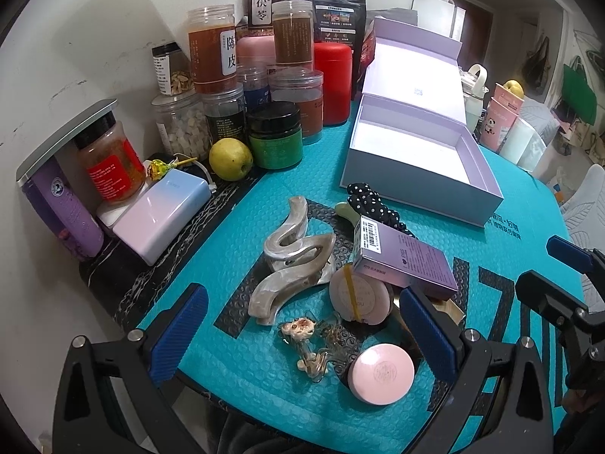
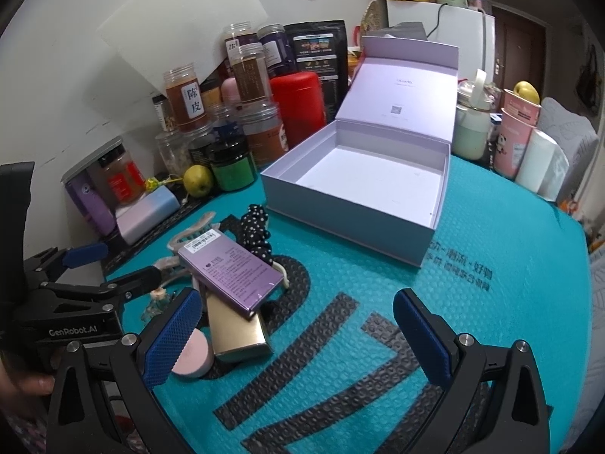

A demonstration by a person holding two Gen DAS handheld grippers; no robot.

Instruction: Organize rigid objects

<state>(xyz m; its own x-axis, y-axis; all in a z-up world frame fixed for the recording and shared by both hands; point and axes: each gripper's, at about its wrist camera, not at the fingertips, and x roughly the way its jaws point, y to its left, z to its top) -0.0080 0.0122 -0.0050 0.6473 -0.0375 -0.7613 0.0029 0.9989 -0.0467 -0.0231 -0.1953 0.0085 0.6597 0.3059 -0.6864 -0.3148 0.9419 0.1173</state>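
Observation:
An open lavender gift box [image 1: 419,159] [image 2: 363,185] lies empty on the teal mat. In front of it is a pile: two pearly wavy hair claws [image 1: 291,261], a purple carton [image 1: 406,261] [image 2: 230,268] resting on a gold box [image 2: 236,329], two pink round compacts [image 1: 382,374] [image 1: 359,299], a small clear charm clip [image 1: 302,344] and a black polka-dot scrunchie [image 1: 372,204] [image 2: 257,234]. My left gripper [image 1: 302,336] is open just above the charm clip and compacts. My right gripper [image 2: 298,336] is open and empty over the mat, right of the pile.
Jars [image 1: 211,49], a red canister [image 1: 334,83], a green-labelled jar [image 1: 276,136], a yellow-green fruit [image 1: 230,159] and a power bank [image 1: 162,215] line the wall at the left. Cups and a paper roll [image 2: 537,166] stand at the far right.

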